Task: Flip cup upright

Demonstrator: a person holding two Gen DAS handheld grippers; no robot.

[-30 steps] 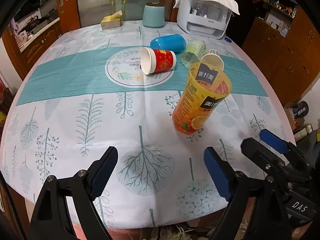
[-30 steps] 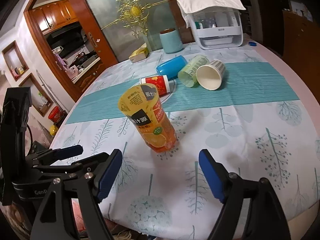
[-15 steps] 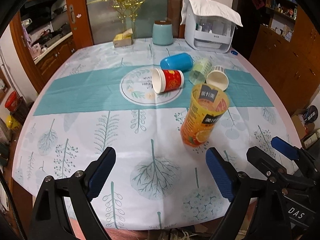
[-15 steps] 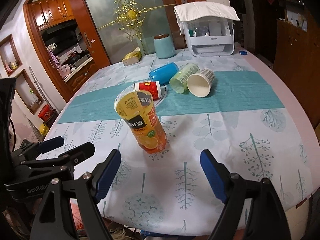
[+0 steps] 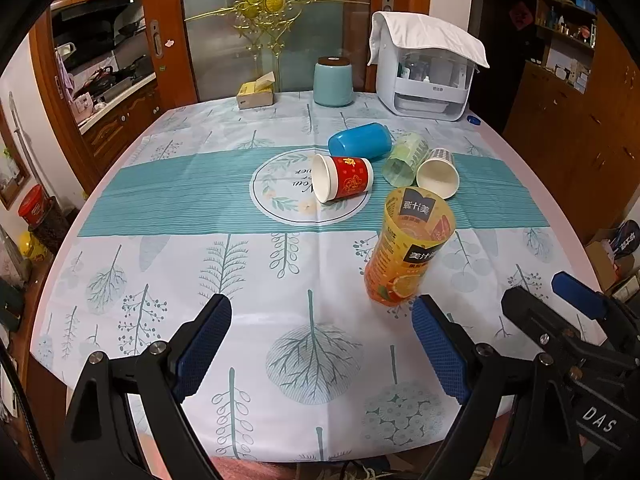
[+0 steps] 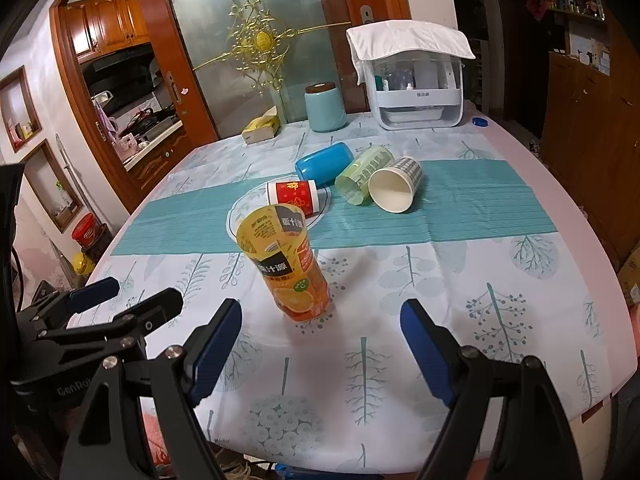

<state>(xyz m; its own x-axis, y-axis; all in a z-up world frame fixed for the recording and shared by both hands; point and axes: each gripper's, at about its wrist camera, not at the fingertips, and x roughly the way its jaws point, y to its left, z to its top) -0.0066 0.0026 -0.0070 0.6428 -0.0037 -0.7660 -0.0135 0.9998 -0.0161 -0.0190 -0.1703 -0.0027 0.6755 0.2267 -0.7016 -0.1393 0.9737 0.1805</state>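
An orange juice cup (image 5: 408, 254) stands upright on the tablecloth; it also shows in the right wrist view (image 6: 286, 262). Beyond it, cups lie on their sides: a red paper cup (image 5: 342, 178) (image 6: 296, 197), a blue cup (image 5: 360, 141) (image 6: 325, 163), a green translucent cup (image 5: 405, 159) (image 6: 362, 174) and a white checked paper cup (image 5: 438, 173) (image 6: 396, 190). My left gripper (image 5: 320, 344) is open and empty near the table's front edge. My right gripper (image 6: 322, 346) is open and empty, just short of the orange cup.
At the back of the table (image 5: 160, 208) stand a teal canister (image 5: 333, 82), a white appliance under a cloth (image 5: 426, 76) and a tissue box (image 5: 256, 94). A small blue cap (image 5: 473, 119) lies at the back right. Wooden cabinets stand to the right.
Both grippers have pulled back and risen away from the upright orange cup, so more of the table and room shows. The cups have not moved.
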